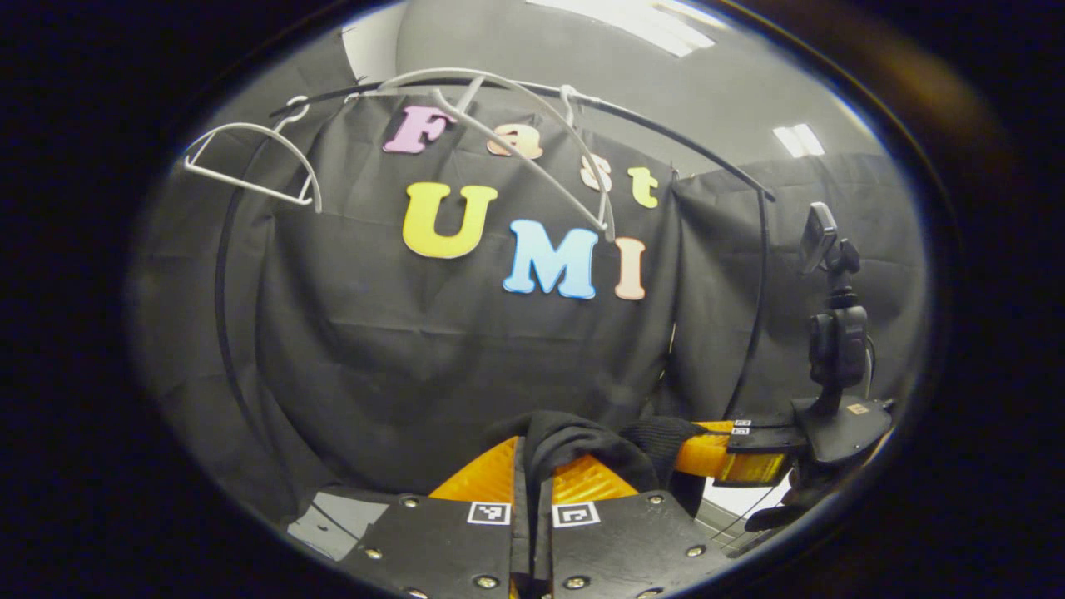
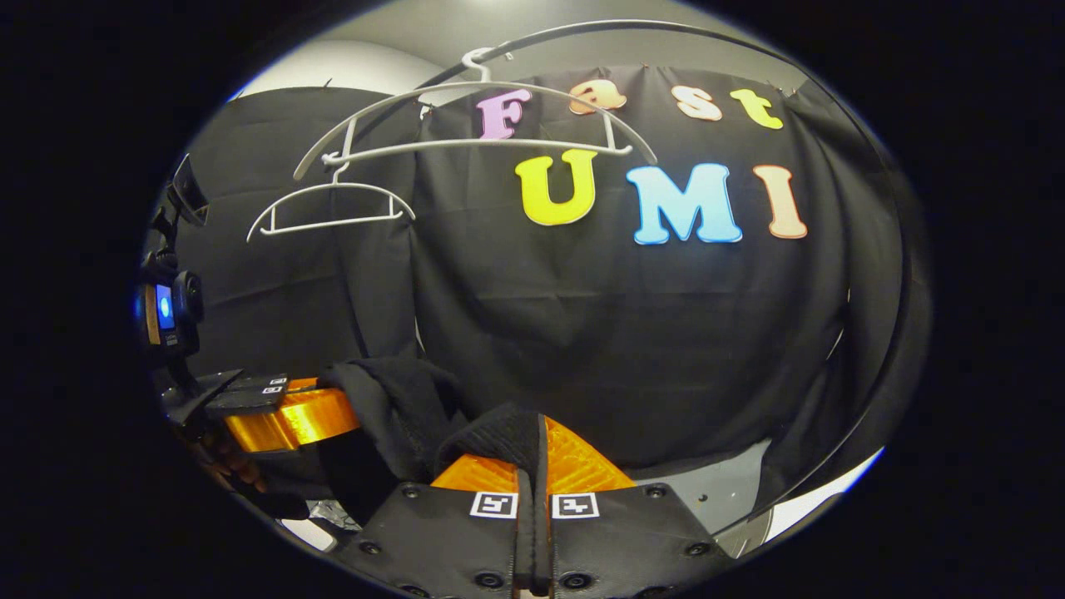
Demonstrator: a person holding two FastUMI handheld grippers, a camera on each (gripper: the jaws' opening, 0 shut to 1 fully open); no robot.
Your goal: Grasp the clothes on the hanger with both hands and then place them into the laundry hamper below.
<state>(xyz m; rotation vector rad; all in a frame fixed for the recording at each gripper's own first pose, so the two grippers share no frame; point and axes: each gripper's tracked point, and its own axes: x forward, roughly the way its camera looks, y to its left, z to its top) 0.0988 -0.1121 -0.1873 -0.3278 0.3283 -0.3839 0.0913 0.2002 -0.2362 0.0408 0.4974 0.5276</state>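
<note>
The black garment (image 1: 574, 445) hangs between my two grippers, held low in front of the booth wall, beneath the hangers. My left gripper (image 1: 532, 466) has its fingers closed on a fold of the cloth, which runs down the narrow gap between them. My right gripper (image 2: 532, 453) is likewise closed on a bunched edge of the same garment (image 2: 399, 408), the fabric pinched between both fingers. Both grippers point forward at roughly level height, side by side. In the left gripper view the right gripper (image 1: 732, 453) sits just to the right, cloth draped over its fingers, a small camera mount rising from its body. In the right gripper view the left gripper (image 2: 291, 420) sits to the left, with a hand (image 2: 225, 466) partly visible beneath it. Above, two bare white hangers (image 2: 474, 125) of thin curved wire hang on a dark arched rail (image 1: 666, 133). The garment is soft and matte, knit in texture.
</note>
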